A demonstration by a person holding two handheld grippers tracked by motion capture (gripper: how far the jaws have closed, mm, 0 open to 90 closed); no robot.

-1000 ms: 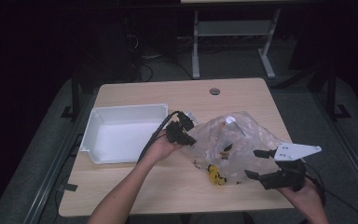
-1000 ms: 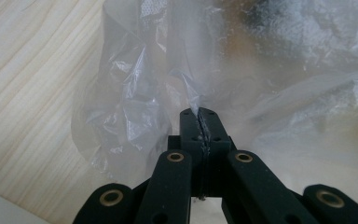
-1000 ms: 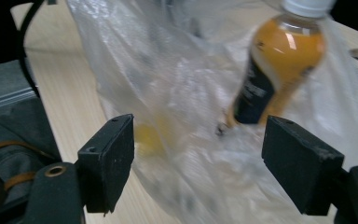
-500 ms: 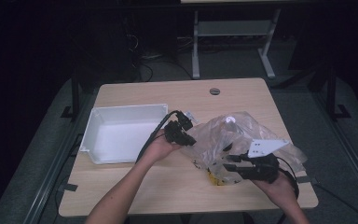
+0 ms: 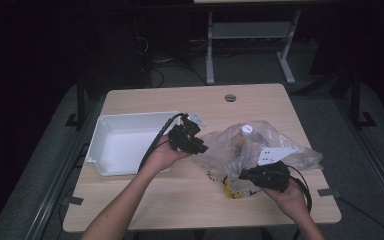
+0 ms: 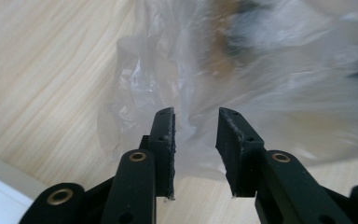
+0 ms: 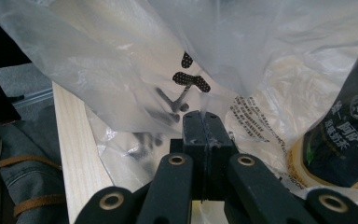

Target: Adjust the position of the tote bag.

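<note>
- Our work here is on the crumpled clear plastic bag [image 5: 260, 150], which lies on the right half of the pale wooden surface [image 5: 190, 210], well right of the empty white plastic tray [image 5: 125, 145].
- Through the film we make out a dark bottle with a yellow band and printed label [image 7: 345, 149] and a white-capped item [image 5: 247, 129]; what else is inside is too blurred to tell.
- Our right gripper [image 7: 204, 122] sits at the bag's near edge with its jaws pressed together, a fold of the film pinched between them. The jaws have just been closing, and the plastic is caught in them.
- Our left gripper [image 6: 195, 126] is at the bag's left side, near the tray corner. Its jaws stand partly apart and have just been opening; the film hangs just beyond and between the tips, but the pads do not press on it.
- We judge the step in hand to be opening the bag: one side is pinned, the other has to be taken afresh.
- To do it well, we should keep the right pinch firm and low, so the bag does not slide across the surface.
- With the left gripper we should aim for a single layer at the mouth, not a bunched wad, and close only once film lies between the pads.
- Then pull the two sides apart gently; thin film may tear or slip, and the bottle could roll out towards the edge.
</note>
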